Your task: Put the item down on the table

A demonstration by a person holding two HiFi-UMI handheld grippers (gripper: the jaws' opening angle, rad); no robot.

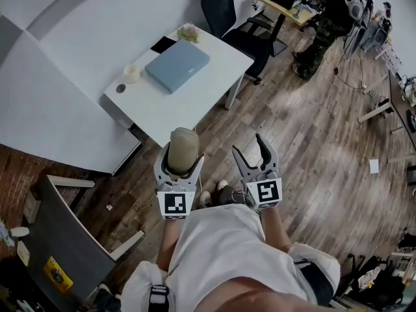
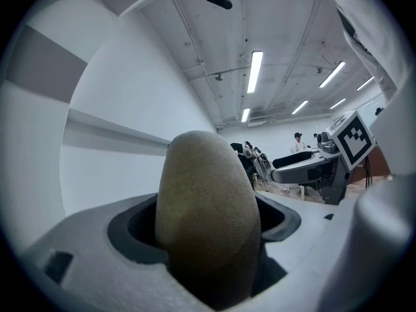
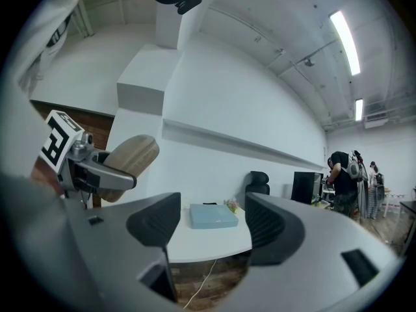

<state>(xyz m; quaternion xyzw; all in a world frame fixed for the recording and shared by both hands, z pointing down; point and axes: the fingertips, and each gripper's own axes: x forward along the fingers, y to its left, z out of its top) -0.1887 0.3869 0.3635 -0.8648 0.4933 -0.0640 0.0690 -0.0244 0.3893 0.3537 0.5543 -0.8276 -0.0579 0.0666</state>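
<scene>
Both grippers were held close in front of my chest, side by side, jaws pointing forward toward the white table (image 1: 195, 99). Marker cubes faced up at my head. My right forearm (image 1: 275, 228) ran back bare under the shirt; my left arm was mostly hidden.

Left gripper (image 1: 180, 166): clenched on the item (image 1: 182, 148), a brown, egg-shaped thing with a rough, matte skin. It stood upright between the jaws, its blunt top well clear of them. The left gripper view showed both pads pressed against its sides.

Right gripper (image 1: 251, 145): jaws apart, nothing between them. Its own view showed only the far table and a blue box (image 3: 213, 216) through the gap.

The item was in the air over the wood floor (image 1: 305, 142), short of the table's near corner and not touching it. On the table: the blue box, a tape roll (image 1: 132, 73) beside it, and a small plant (image 1: 188, 34) at the far edge.
</scene>
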